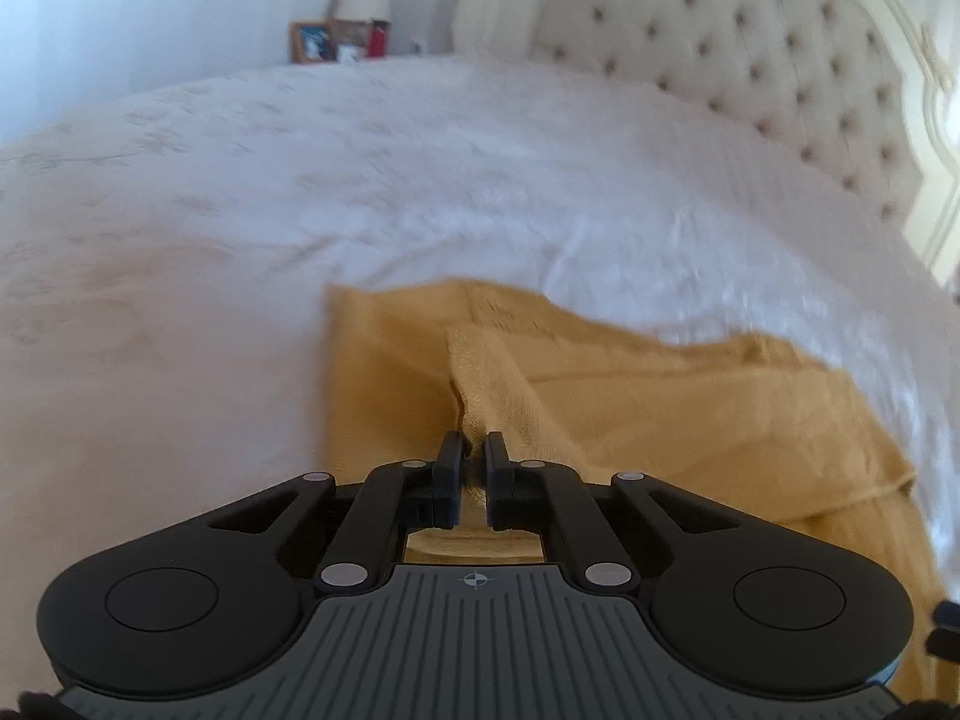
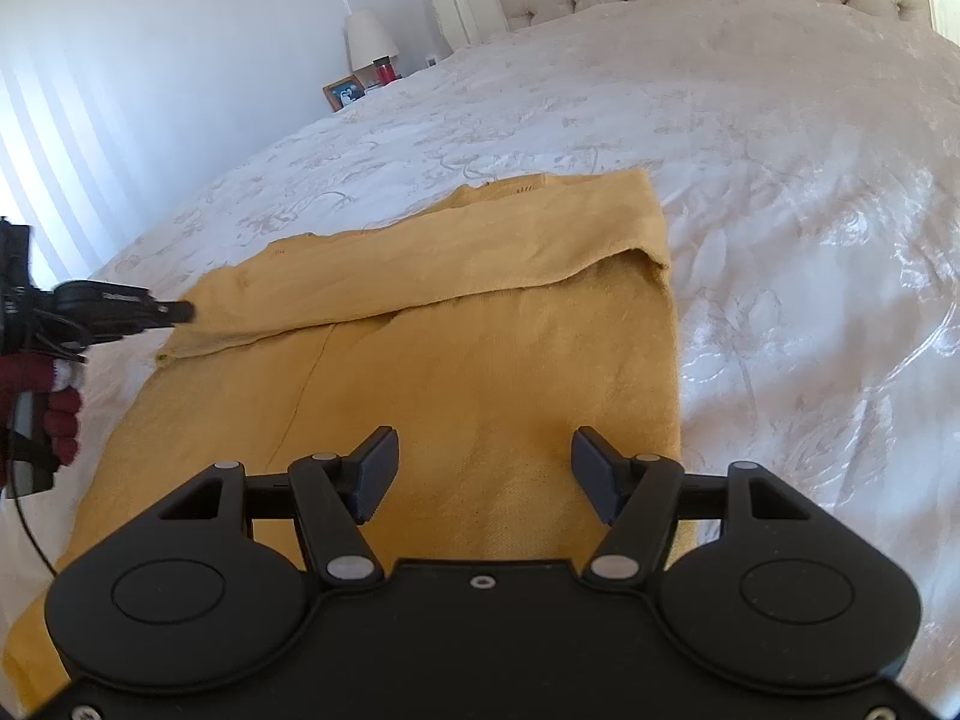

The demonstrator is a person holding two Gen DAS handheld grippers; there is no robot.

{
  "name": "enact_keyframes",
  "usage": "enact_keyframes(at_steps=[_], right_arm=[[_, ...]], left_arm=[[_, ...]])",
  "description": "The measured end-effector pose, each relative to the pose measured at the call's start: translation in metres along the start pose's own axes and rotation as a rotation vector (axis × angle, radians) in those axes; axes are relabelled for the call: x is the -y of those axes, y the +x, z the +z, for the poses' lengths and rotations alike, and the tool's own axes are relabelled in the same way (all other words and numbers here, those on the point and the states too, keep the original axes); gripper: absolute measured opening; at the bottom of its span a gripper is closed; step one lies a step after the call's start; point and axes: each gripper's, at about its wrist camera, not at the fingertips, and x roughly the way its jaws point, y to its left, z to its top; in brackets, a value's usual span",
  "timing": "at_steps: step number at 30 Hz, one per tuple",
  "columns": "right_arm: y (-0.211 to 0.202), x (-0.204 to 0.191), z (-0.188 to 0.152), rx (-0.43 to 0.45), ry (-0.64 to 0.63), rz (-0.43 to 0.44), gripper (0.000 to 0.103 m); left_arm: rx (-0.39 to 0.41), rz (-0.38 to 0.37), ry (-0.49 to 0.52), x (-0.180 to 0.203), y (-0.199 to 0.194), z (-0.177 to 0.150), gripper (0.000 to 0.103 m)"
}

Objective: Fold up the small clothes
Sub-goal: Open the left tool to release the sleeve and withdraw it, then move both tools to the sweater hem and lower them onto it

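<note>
The left gripper (image 1: 474, 450) is clamped on a fold of the yellow garment (image 2: 480, 360) at its left edge, angled downward, held by a hand in a dark red glove (image 2: 57, 414). The right gripper (image 2: 483, 468) hovers above the garment's near end, tilted down, jaws spread wide and gripping nothing.

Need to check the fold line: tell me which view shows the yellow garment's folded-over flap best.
Right wrist view: the flap lies across the yellow garment with its whole edge visible. Left wrist view shows only a blurred bunch of cloth pinched in the left gripper.
</note>
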Motion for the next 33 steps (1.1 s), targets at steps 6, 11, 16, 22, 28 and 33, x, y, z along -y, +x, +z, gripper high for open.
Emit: enact_keyframes(at_steps=[6,11,16,22,28,33], right_arm=[[0.011,0.005,0.023,0.029,-0.038,-0.028,0.068],[0.033,0.012,0.063,0.087,-0.051,-0.049,0.068],[0.073,0.023,0.09,0.079,-0.035,-0.041,0.067],[0.111,0.044,0.081,-0.024,-0.003,-0.151,0.065],[0.108,0.046,0.077,-0.025,-0.036,-0.161,0.063],[0.096,0.044,0.079,-0.037,-0.05,-0.16,0.068]], left_arm=[[-0.044,0.019,0.025,-0.012,-0.001,-0.005,0.008],[-0.069,0.088,0.039,-0.01,0.001,-0.008,0.01],[0.088,0.178,0.088,0.006,-0.012,0.001,0.048],[-0.026,0.166,0.099,0.008,0.025,-0.001,0.049],[-0.052,0.245,0.116,-0.002,0.043,-0.009,0.082],[-0.066,0.182,0.039,-0.011,0.019,-0.005,0.082]])
